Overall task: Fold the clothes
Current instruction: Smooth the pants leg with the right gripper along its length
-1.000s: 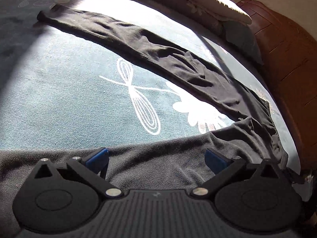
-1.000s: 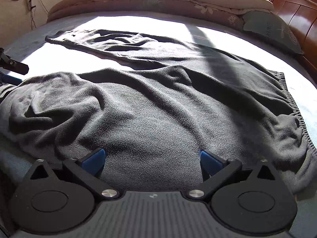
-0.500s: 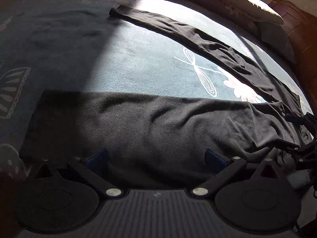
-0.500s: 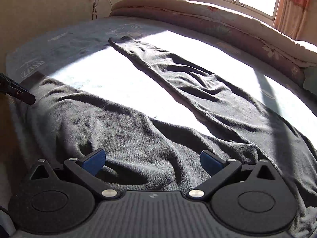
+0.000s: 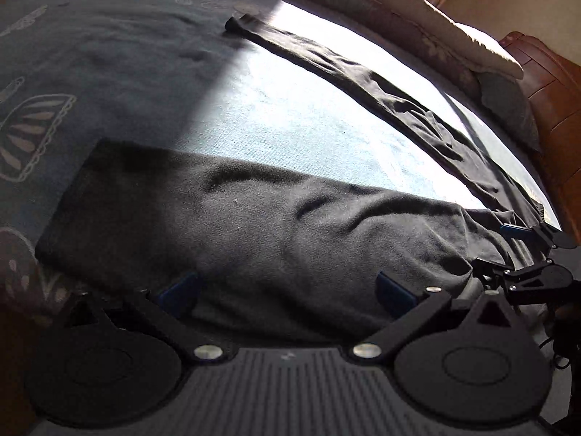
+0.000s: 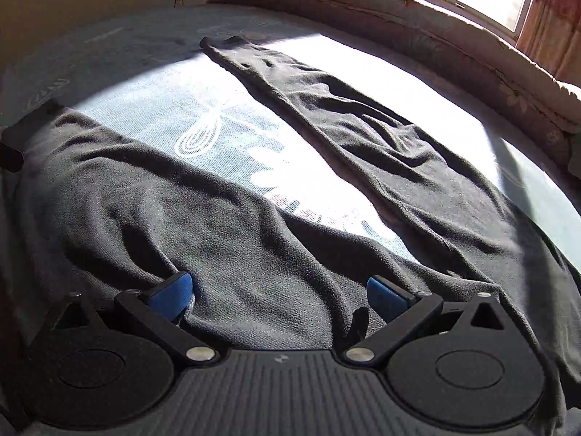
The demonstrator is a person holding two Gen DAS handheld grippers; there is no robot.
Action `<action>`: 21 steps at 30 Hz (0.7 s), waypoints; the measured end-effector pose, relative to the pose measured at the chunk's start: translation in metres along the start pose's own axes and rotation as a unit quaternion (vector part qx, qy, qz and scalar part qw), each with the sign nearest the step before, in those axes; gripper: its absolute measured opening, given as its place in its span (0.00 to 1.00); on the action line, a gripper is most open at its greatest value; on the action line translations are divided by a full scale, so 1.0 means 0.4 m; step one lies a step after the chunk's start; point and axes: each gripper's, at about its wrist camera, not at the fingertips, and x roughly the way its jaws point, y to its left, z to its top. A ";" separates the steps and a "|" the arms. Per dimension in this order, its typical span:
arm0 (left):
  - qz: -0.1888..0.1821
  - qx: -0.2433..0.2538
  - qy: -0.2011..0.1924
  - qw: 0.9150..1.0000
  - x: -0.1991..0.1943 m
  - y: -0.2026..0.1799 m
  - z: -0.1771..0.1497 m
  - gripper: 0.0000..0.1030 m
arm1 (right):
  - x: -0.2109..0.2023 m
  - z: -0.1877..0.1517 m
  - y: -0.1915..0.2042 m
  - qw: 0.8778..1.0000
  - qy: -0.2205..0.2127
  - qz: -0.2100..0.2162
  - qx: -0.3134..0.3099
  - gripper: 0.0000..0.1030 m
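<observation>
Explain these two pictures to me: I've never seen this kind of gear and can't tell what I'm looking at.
No robot here: a person holds a black two-finger tool in each hand, each with a camera looking along its blue-tipped fingers. One picture looks out from the left gripper, the other from the right gripper. A pair of dark grey fleece trousers lies spread on a blue patterned bedsheet, legs apart in a V. A rolled beige quilt lies along the far edge. Both sets of jaws stand open over the near leg, holding nothing.

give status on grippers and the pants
Left gripper open, right gripper open, over near leg. Pants flat on bed, legs apart, unfolded. Nothing in the way.
</observation>
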 end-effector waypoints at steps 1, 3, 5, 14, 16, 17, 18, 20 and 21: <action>0.003 0.003 0.000 1.000 0.000 -0.004 -0.001 1.00 | -0.004 0.003 0.000 1.000 0.000 -0.013 0.003 1.00; 0.011 0.007 0.001 1.000 0.000 -0.011 -0.001 1.00 | -0.023 0.012 0.010 1.000 -0.011 0.007 0.006 1.00; 0.023 0.011 0.004 1.000 0.001 -0.022 -0.002 1.00 | -0.041 0.020 0.038 0.998 -0.025 0.050 0.000 1.00; 0.010 0.020 0.001 1.000 -0.008 -0.042 -0.029 1.00 | 0.000 0.013 0.134 0.996 -0.008 0.065 -0.054 1.00; 0.003 0.012 -0.003 1.000 -0.011 -0.036 -0.030 1.00 | -0.001 0.007 0.104 0.999 -0.002 0.034 -0.026 1.00; 0.001 0.006 -0.004 1.000 -0.011 -0.033 -0.029 1.00 | -0.007 0.003 0.088 1.000 -0.003 0.027 -0.015 1.00; 0.000 0.001 -0.006 1.000 -0.010 -0.032 -0.027 1.00 | -0.018 -0.003 0.073 0.999 -0.004 0.033 -0.005 1.00; -0.001 -0.008 -0.008 1.000 -0.008 -0.030 -0.025 1.00 | -0.037 -0.015 0.059 0.999 -0.005 0.053 0.008 1.00; 0.001 -0.011 -0.009 1.000 -0.007 -0.032 -0.024 1.00 | -0.045 -0.022 0.057 0.998 -0.005 0.066 0.012 1.00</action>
